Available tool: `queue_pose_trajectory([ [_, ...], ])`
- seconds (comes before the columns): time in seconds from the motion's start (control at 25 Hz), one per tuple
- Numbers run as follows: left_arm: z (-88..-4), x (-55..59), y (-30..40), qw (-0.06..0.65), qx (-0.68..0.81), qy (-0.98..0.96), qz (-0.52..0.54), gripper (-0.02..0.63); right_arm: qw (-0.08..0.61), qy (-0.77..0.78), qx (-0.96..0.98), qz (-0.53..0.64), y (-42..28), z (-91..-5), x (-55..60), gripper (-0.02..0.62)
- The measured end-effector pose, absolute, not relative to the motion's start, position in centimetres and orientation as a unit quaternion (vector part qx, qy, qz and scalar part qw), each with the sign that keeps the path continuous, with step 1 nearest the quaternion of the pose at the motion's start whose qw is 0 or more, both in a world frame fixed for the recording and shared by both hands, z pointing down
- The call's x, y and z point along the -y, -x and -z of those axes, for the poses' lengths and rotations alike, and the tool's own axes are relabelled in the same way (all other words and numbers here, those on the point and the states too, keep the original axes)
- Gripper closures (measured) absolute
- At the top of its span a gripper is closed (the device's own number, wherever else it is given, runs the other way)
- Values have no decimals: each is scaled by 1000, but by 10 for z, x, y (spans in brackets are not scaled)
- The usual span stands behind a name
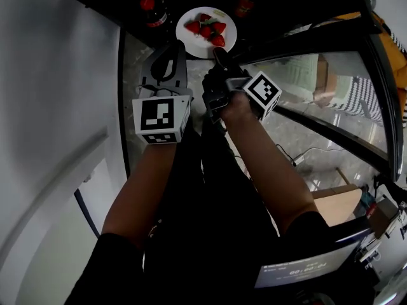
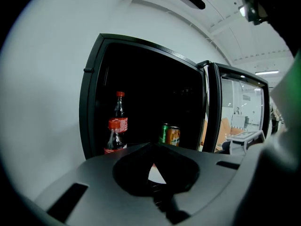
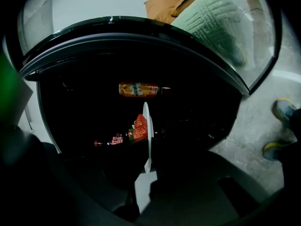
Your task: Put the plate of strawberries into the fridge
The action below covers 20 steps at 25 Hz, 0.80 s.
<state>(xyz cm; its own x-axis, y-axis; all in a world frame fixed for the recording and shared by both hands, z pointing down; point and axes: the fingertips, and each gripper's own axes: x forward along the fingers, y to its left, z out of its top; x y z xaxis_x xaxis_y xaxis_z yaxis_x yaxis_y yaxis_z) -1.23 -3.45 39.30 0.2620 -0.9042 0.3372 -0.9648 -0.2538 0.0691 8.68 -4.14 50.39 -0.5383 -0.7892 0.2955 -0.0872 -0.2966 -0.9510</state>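
A white plate (image 1: 191, 44) with several red strawberries (image 1: 206, 29) is just inside the dark fridge opening (image 1: 286, 5), at the top of the head view. My right gripper (image 1: 220, 56) is shut on the plate's near rim. In the right gripper view the plate (image 3: 146, 126) shows edge-on between the jaws of my right gripper (image 3: 146, 167), with the strawberries (image 3: 139, 126) on its left side. My left gripper (image 1: 168, 51) is beside the plate on the left, shut and holding nothing. In its own view the left gripper (image 2: 151, 148) points into the fridge.
Cola bottles (image 2: 116, 126) and two cans (image 2: 170, 135) stand inside the fridge. An orange can (image 3: 138, 89) sits further in. The open glass door (image 1: 318, 88) hangs at my right. A white wall (image 1: 51, 107) is on the left. A person's shoes (image 3: 282, 111) are on the floor.
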Motion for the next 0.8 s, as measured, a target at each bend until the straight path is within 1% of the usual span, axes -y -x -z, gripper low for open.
queue_pose_trajectory([
  [0.36,-395,19,5,138,601,-780,-104,604,255,410,-542,688,-88,-512,43,577],
  [0.68,-391,-8,7,137,605,-779,-94,604,284,403,-542,681,-84,-509,40,577],
  [0.8,-402,-16,9,141,606,-777,-97,604,294,403,-537,680,-84,-521,43,578],
])
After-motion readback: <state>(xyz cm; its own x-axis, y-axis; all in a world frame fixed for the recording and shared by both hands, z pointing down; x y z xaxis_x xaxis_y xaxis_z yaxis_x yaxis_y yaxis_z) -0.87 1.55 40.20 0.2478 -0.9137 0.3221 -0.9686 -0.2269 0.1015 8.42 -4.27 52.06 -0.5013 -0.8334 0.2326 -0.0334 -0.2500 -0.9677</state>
